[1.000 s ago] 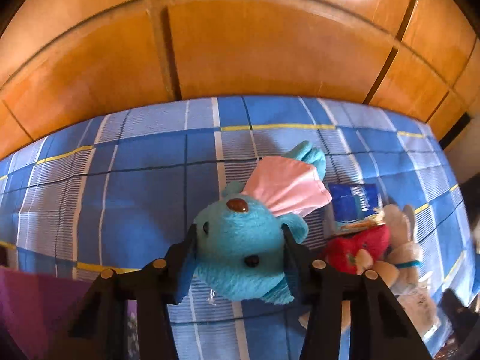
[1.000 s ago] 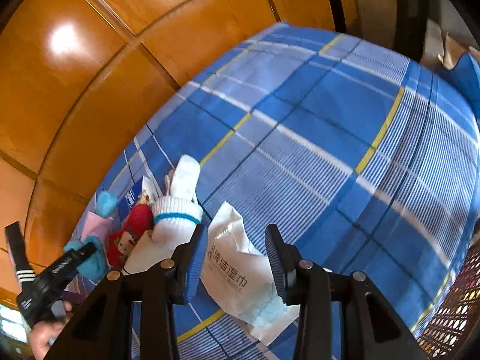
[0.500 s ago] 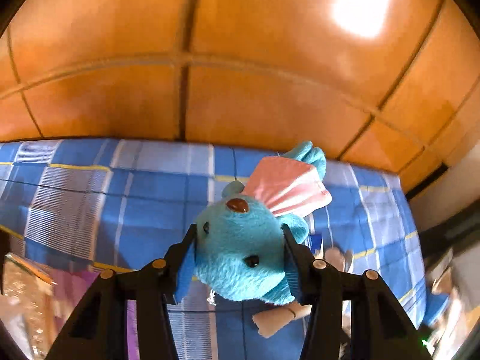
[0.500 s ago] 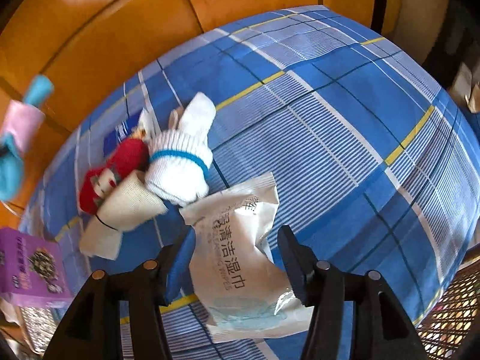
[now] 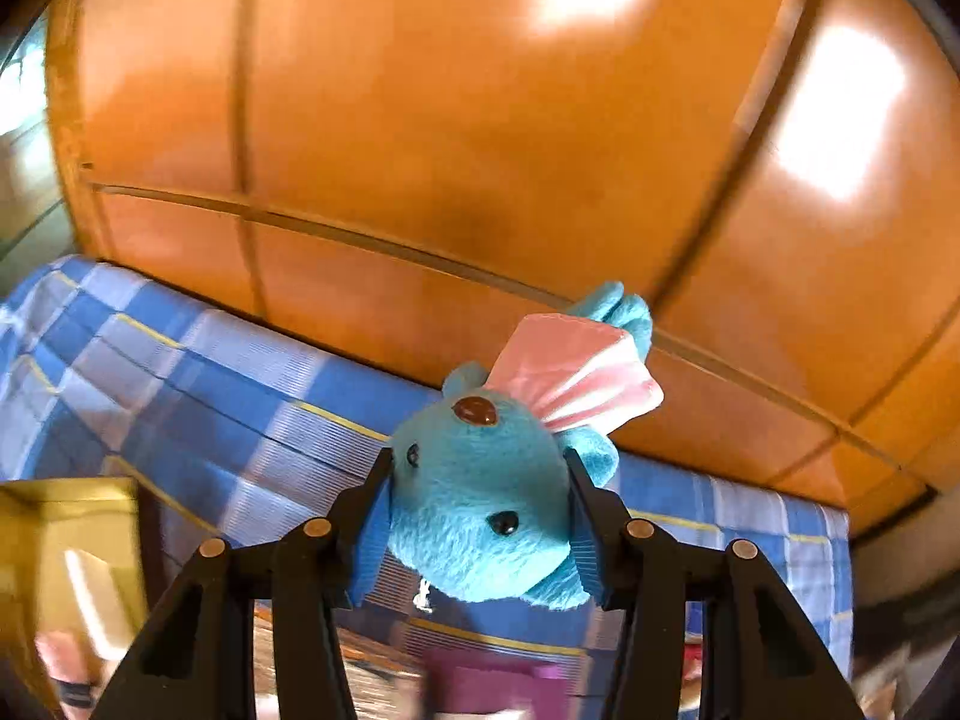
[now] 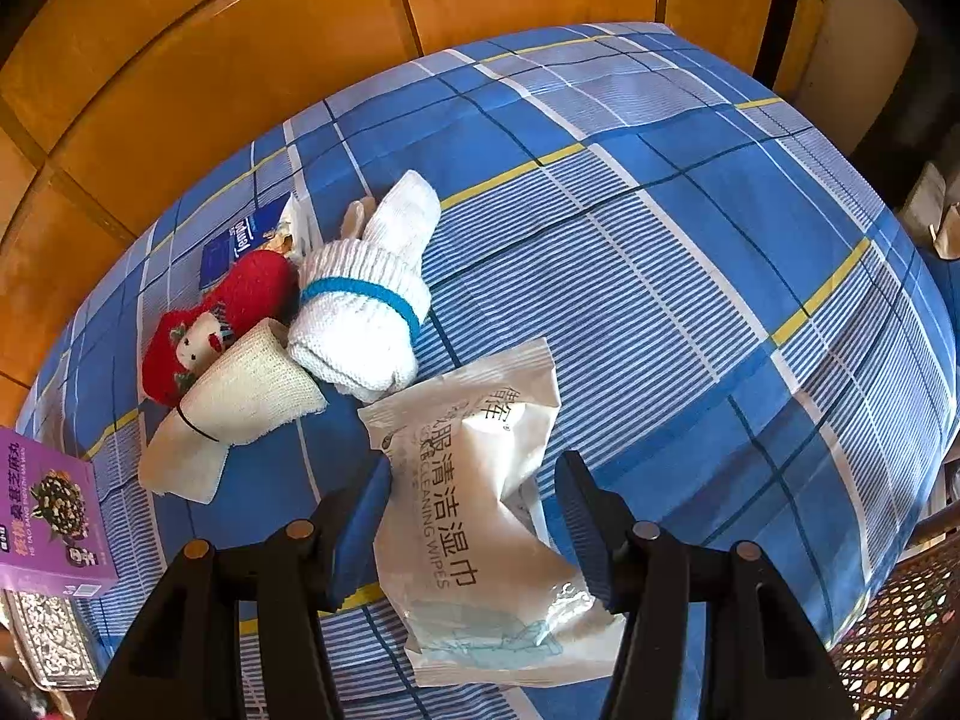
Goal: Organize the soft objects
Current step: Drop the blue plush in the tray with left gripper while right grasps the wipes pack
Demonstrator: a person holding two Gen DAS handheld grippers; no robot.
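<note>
**Q:** While the left wrist camera looks ahead, what does it show?

**A:** The left gripper [image 5: 480, 516] is clamped on a turquoise plush toy [image 5: 480, 510], one black finger pressed into each side of its head. The toy has dark bead eyes, a brown nose and a pink fan-shaped piece [image 5: 579, 375] rising behind it. It is held in the air, clear of the blue plaid bedsheet [image 5: 240, 390] below. Glossy orange wooden panels [image 5: 450, 150] fill the background. A blurred gold box [image 5: 72, 558] sits at the lower left.

**Q:** And the right wrist camera?

**A:** The right gripper [image 6: 474, 525] is spread wide and holds nothing. A white pack of cleaning wipes [image 6: 480, 528] lies flat on the bedsheet [image 6: 690, 270] between its fingers; whether they touch it I cannot tell. Just beyond, a white knitted sock with a blue band [image 6: 372, 300] lies bunched. Touching its left side are a red knitted doll [image 6: 210, 324] and a cream rolled cloth [image 6: 234, 408] bound with a black band. A small blue packet [image 6: 240, 246] lies behind the doll. A purple box [image 6: 45, 522] rests at the bed's left edge.
</note>
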